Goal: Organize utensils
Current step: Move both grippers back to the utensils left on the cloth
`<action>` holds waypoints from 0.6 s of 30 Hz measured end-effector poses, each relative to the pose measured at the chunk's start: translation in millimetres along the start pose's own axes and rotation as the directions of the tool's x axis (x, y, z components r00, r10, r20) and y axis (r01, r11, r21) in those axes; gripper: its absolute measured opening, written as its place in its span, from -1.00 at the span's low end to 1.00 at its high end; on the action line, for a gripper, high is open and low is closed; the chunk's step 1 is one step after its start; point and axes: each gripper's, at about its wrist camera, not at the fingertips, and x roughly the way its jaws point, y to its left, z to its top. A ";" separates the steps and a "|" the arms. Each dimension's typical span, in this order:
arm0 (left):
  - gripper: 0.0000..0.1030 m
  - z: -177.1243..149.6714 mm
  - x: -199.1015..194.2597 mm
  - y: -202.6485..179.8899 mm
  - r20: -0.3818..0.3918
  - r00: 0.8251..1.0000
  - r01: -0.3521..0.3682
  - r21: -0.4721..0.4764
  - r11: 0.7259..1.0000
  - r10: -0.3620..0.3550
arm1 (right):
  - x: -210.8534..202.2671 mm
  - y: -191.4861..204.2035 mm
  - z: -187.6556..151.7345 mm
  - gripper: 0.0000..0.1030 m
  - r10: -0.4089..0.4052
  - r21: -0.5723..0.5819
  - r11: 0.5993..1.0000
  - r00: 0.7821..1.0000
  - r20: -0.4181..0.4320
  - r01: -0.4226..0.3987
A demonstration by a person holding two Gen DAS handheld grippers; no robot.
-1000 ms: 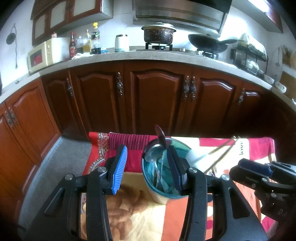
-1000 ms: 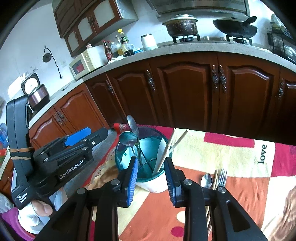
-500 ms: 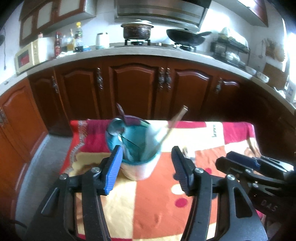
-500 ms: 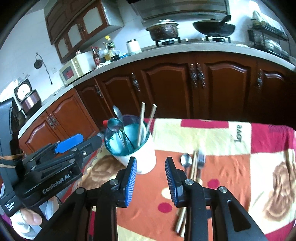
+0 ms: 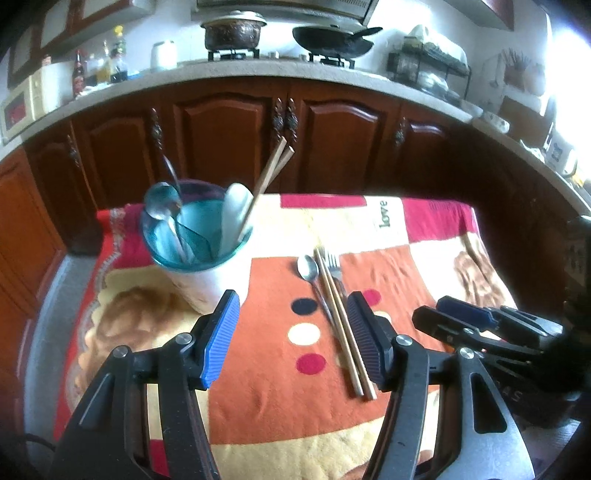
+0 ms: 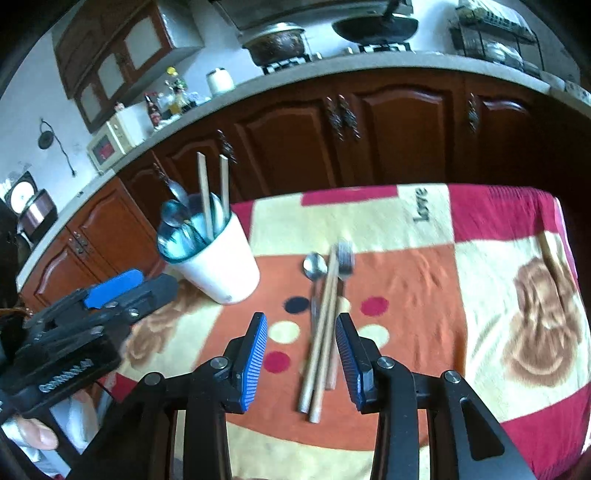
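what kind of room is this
Most likely a home kitchen. A pot and a wok sit on a gas stove on the counter above dark wood cabinets, with a microwave at the left. A utensil cup stands on the blanket-covered table.

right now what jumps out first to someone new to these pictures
A white utensil cup with a teal insert stands on the bright patterned cloth, bristling with spoons and chopsticks. To its right, a spoon, fork and chopsticks lie loose, with both claws open, empty.

Shiny metal spoon (image 5: 307, 266), fuzzy blanket (image 5: 417, 266)
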 end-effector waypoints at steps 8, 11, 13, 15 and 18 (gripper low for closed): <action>0.18 -19.2 35.8 1.9 -0.113 0.993 0.026 -0.032 0.999 -0.029 | 50.0 -33.7 -9.0 -0.29 -0.059 0.035 0.997 0.993 -0.098 0.063; 0.18 -23.4 47.0 6.2 -0.139 0.990 0.023 -0.041 0.999 -0.029 | 72.3 -37.8 -5.8 -0.29 -0.065 0.025 0.997 0.989 -0.133 0.069; 0.18 -24.8 53.4 9.0 -0.150 0.988 0.019 -0.047 0.999 -0.026 | 83.9 -37.0 -3.0 -0.29 -0.060 0.021 0.998 0.988 -0.144 0.064; 0.18 -26.1 60.3 13.0 -0.164 0.986 0.017 -0.059 0.998 -0.026 | 98.3 -36.2 3.2 -0.29 -0.056 0.012 0.998 0.987 -0.154 0.059; 0.18 -28.2 68.2 17.8 -0.180 0.983 0.016 -0.069 0.997 -0.028 | 116.3 -33.5 11.2 -0.29 -0.062 -0.001 0.998 0.984 -0.168 0.062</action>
